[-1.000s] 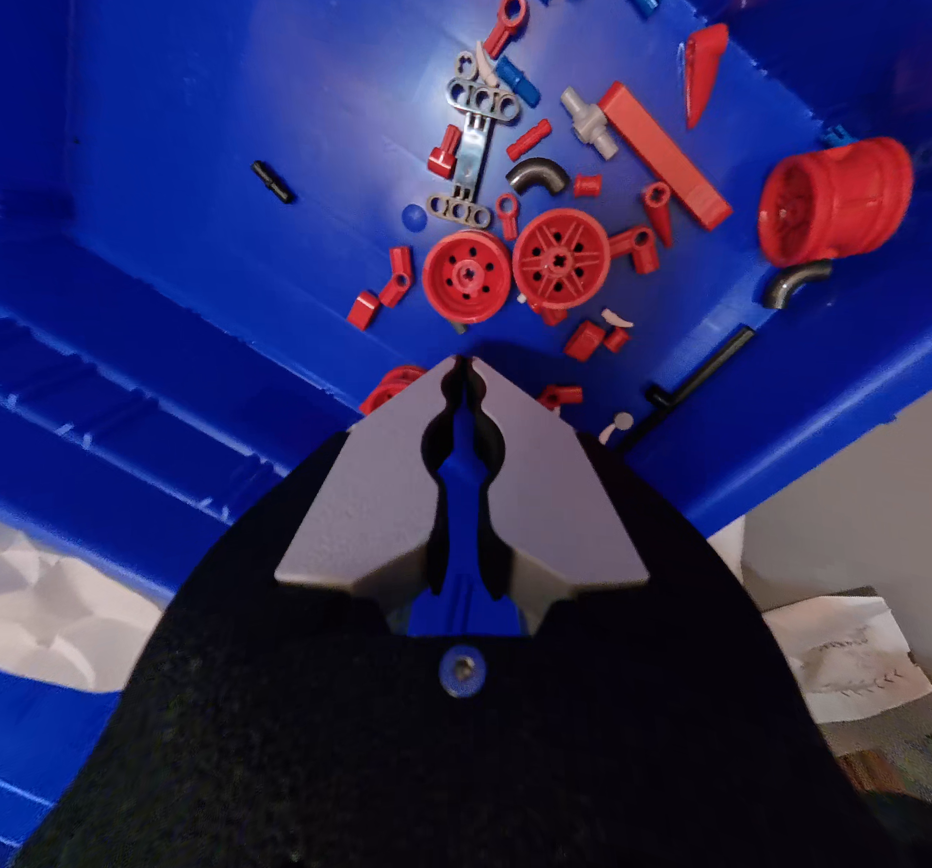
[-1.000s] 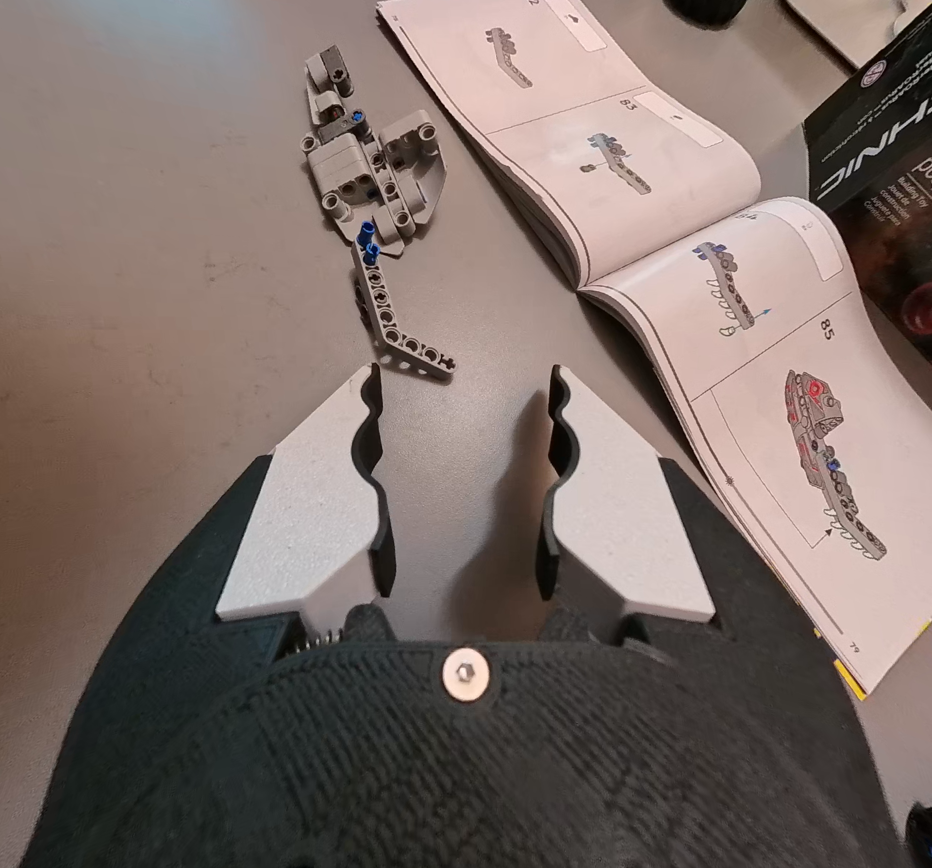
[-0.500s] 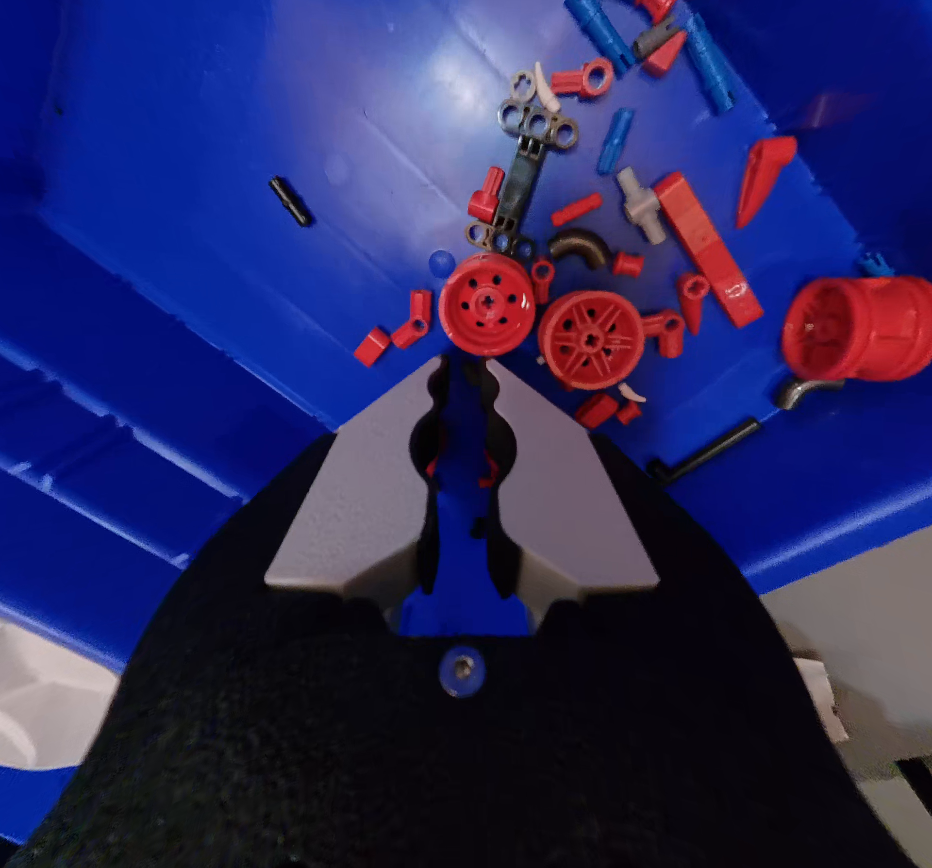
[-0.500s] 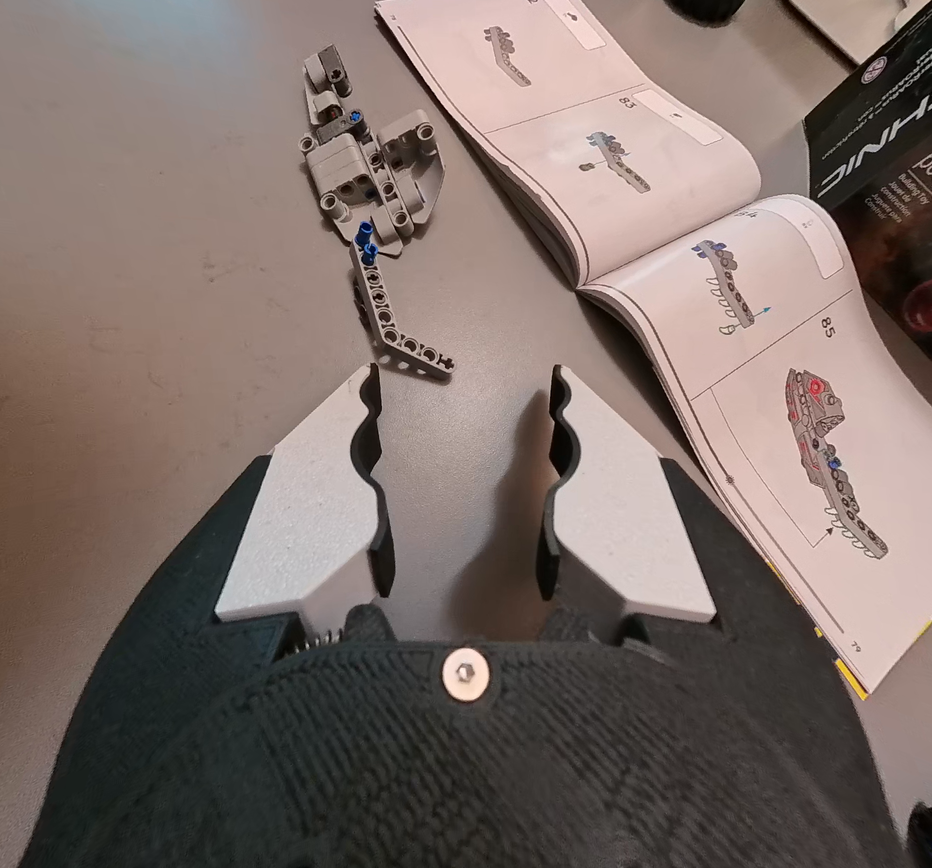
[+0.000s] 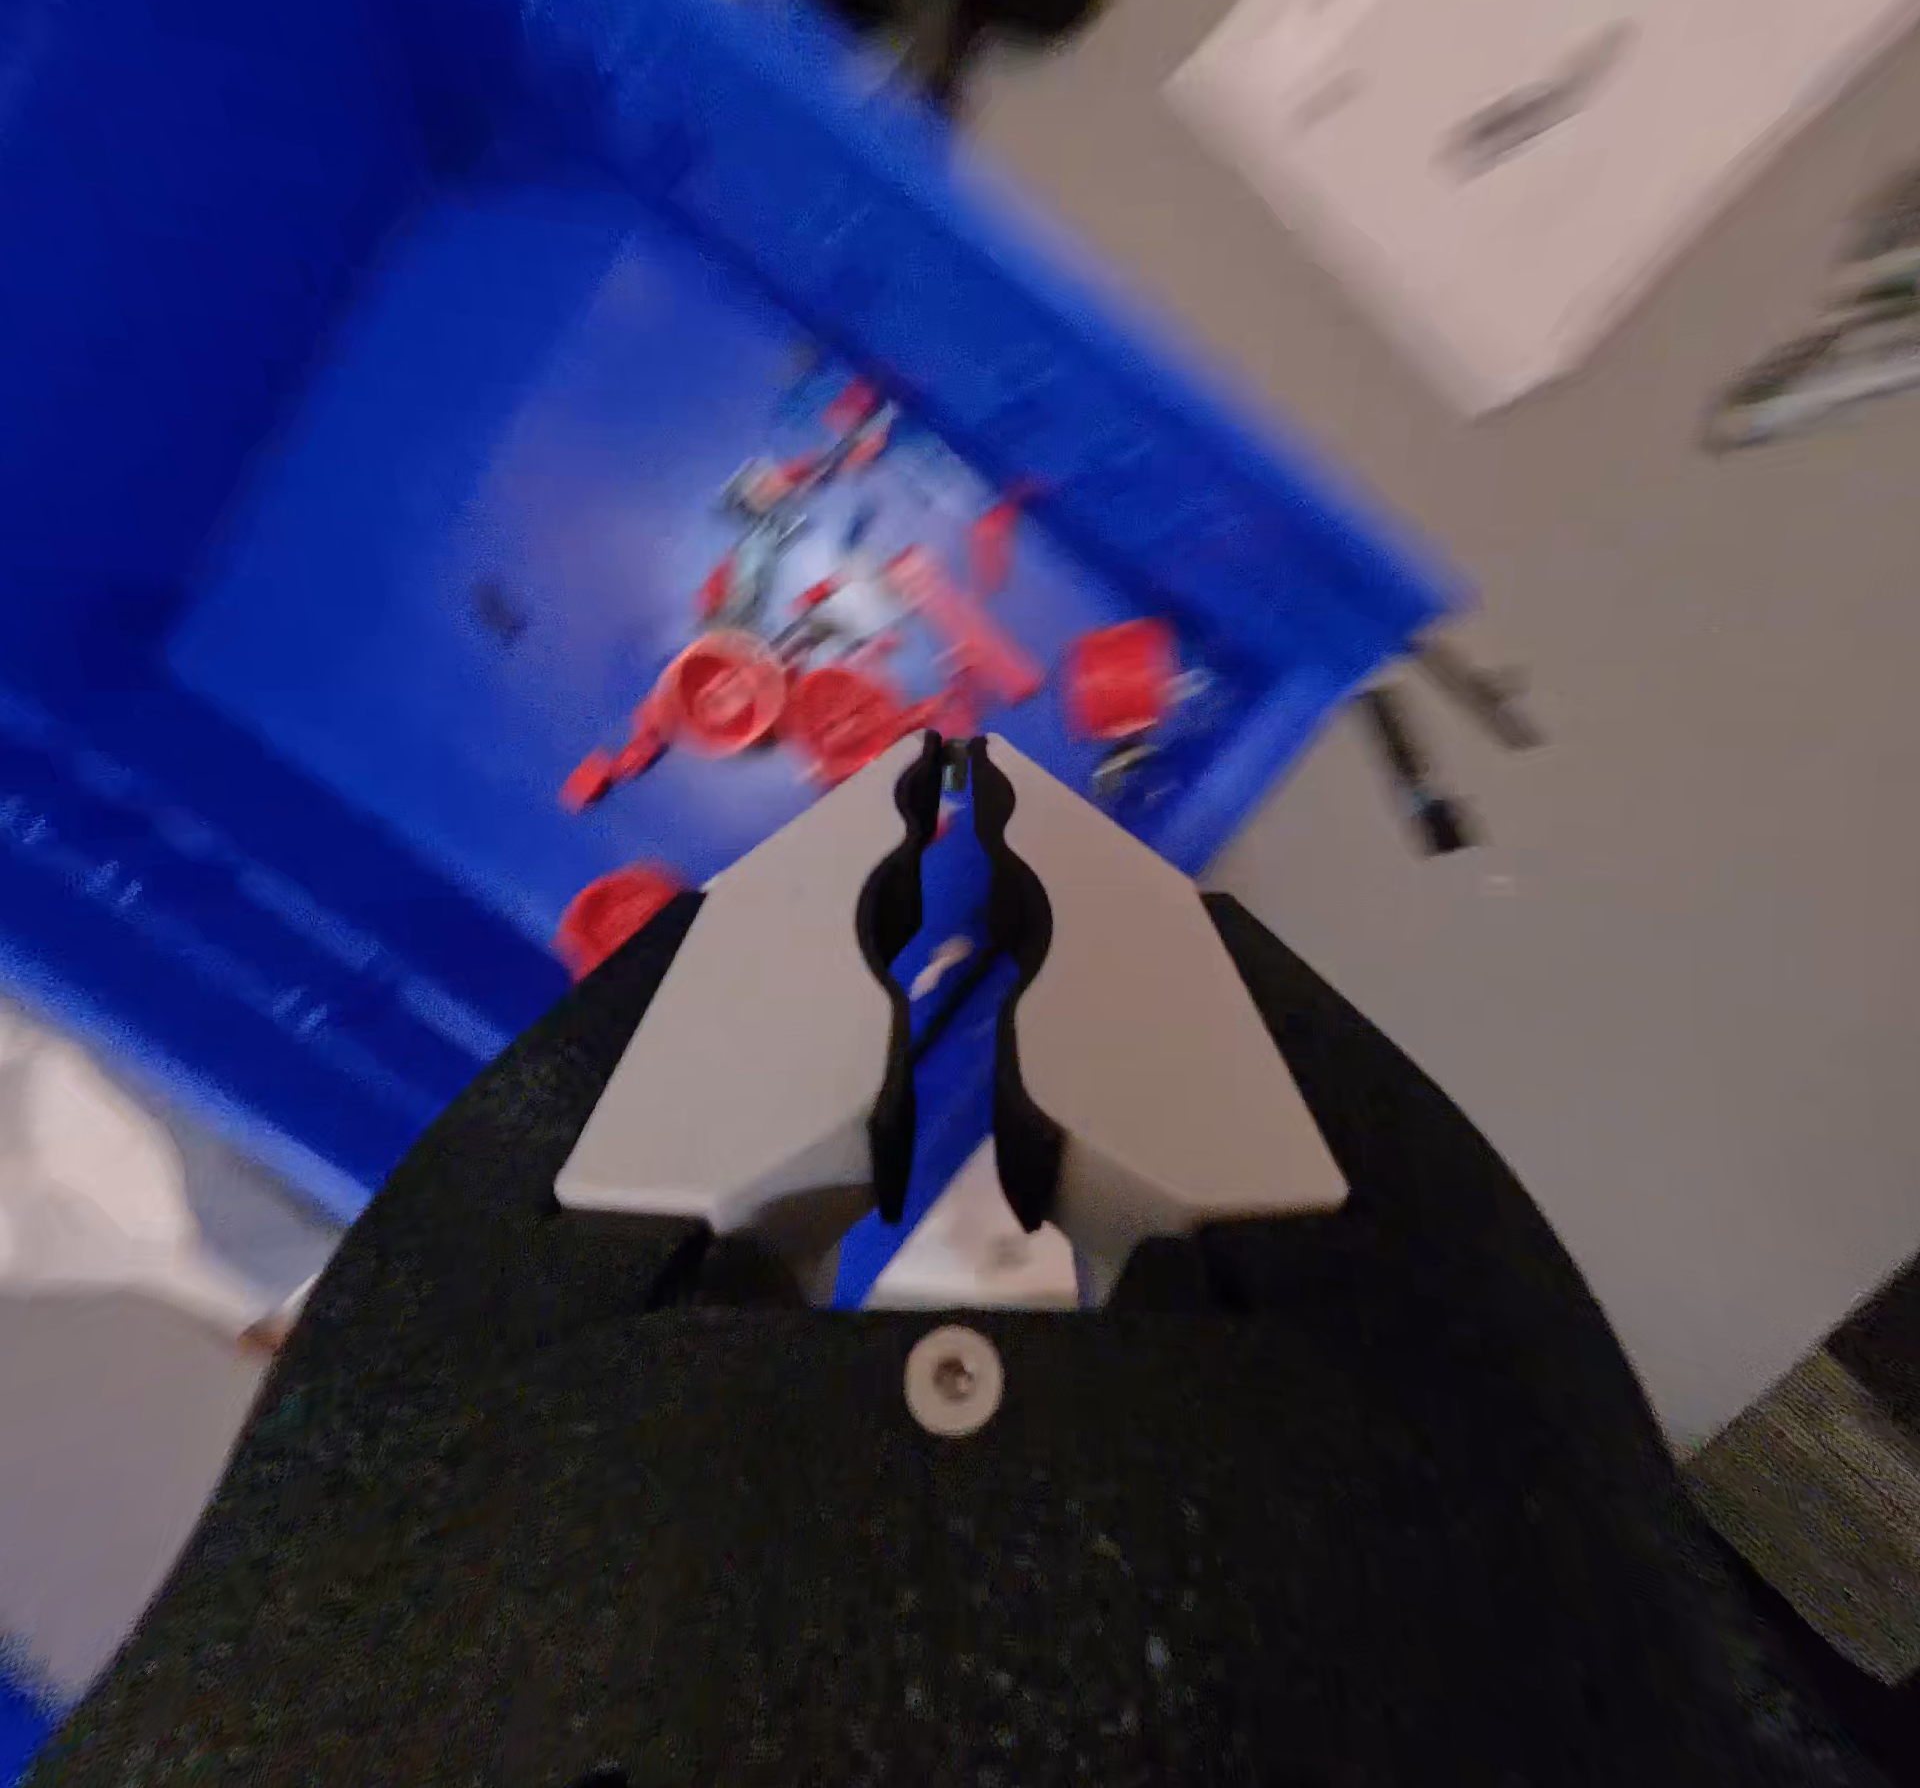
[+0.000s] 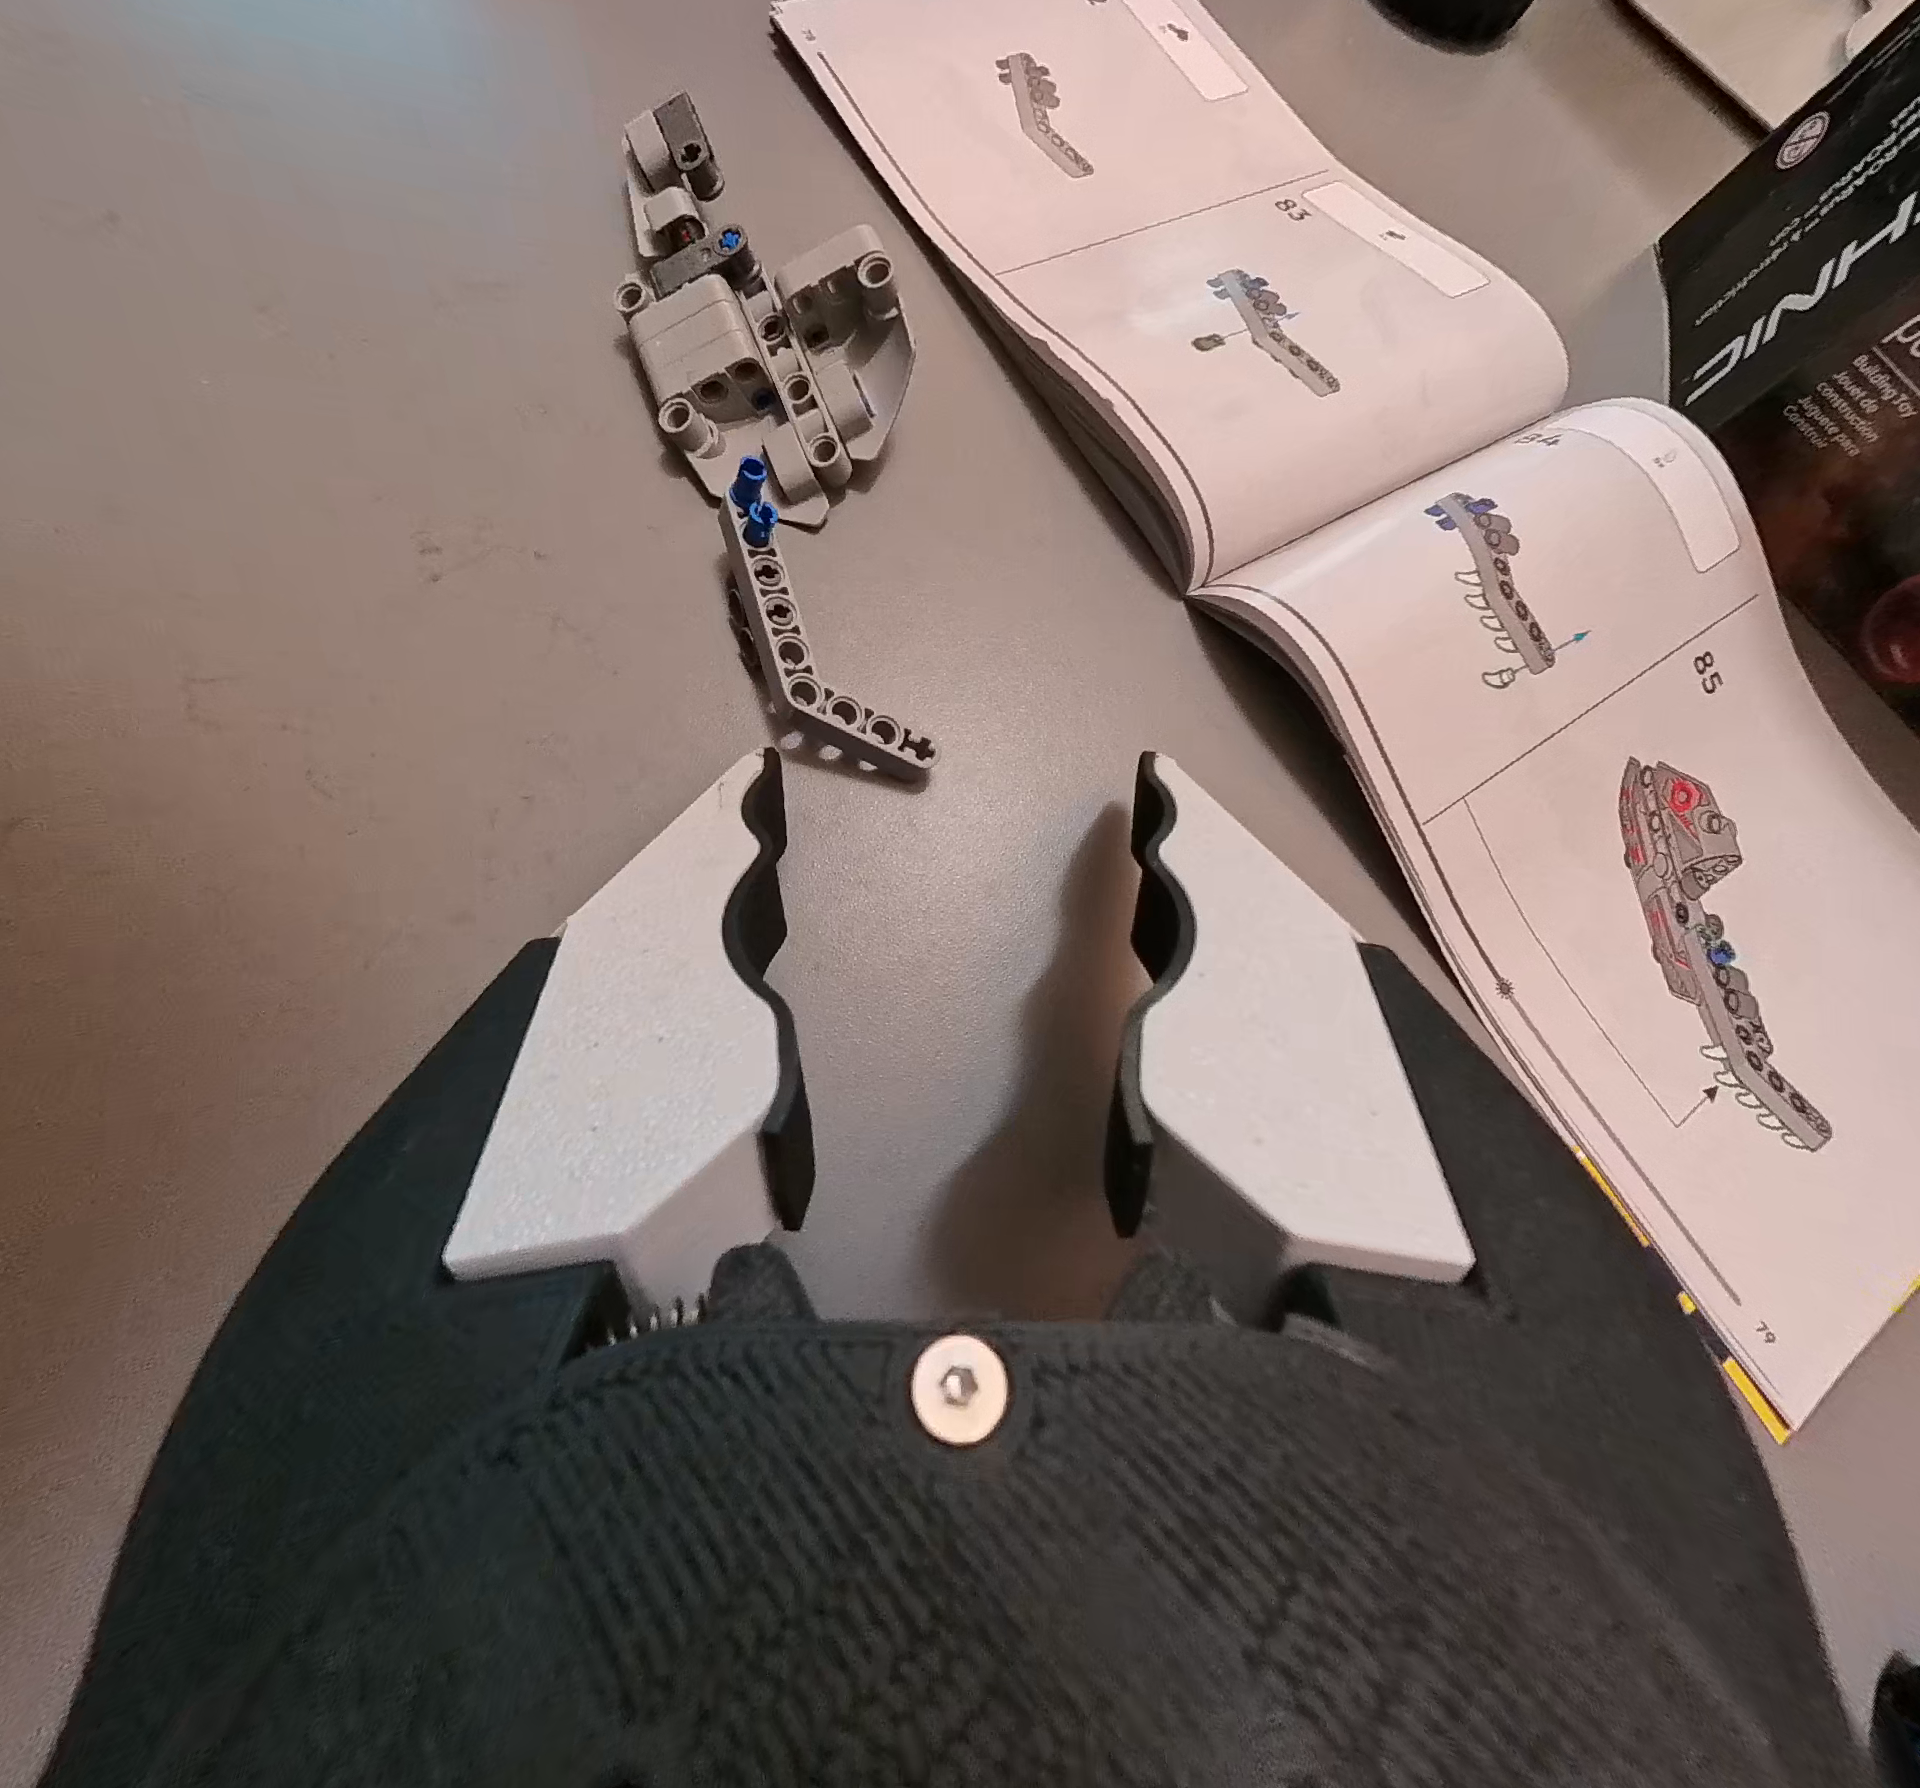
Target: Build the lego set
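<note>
Two grey lego parts lie near the middle of the dark table. The larger is a built grey assembly; just beside its near end lies a bent grey beam with two blue pins at its far end. An open instruction booklet lies toward the right edge. The right gripper hovers low over the table, its jaws wide apart and empty, near the beam. The left gripper is above a blue bin of blurred red pieces, its jaws almost closed on a tiny dark piece at the tips.
</note>
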